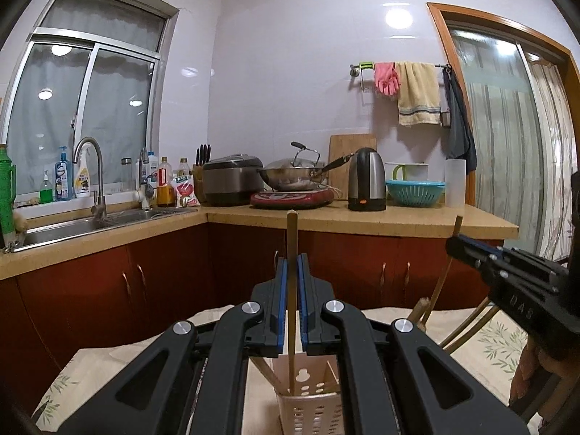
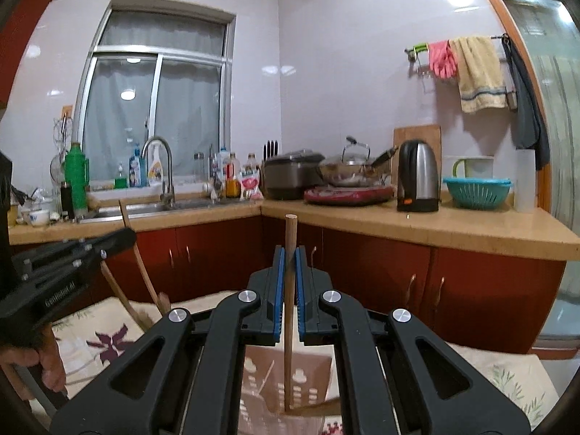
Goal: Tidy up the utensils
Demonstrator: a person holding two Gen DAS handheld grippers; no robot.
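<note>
My left gripper [image 1: 292, 264] is shut on an upright wooden chopstick [image 1: 291, 232]; its lower end reaches into a beige perforated utensil holder [image 1: 308, 395] on the cloth-covered table. My right gripper [image 2: 289, 257] is shut on another upright wooden chopstick [image 2: 290, 232] whose lower end dips into the same holder [image 2: 286, 380]. More wooden sticks [image 1: 333, 373] lean inside the holder. The right gripper also shows at the right of the left wrist view [image 1: 507, 272], the left gripper at the left of the right wrist view [image 2: 65, 261].
A floral tablecloth [image 2: 108, 333] covers the table. Beyond are red cabinets [image 1: 163, 282] and an L-shaped counter [image 1: 362, 217] with sink [image 1: 90, 224], rice cooker [image 1: 232, 177], wok [image 1: 293, 174], kettle [image 1: 366, 177] and teal colander [image 1: 415, 190]. Other wooden utensils [image 1: 435, 297] stick up at the right.
</note>
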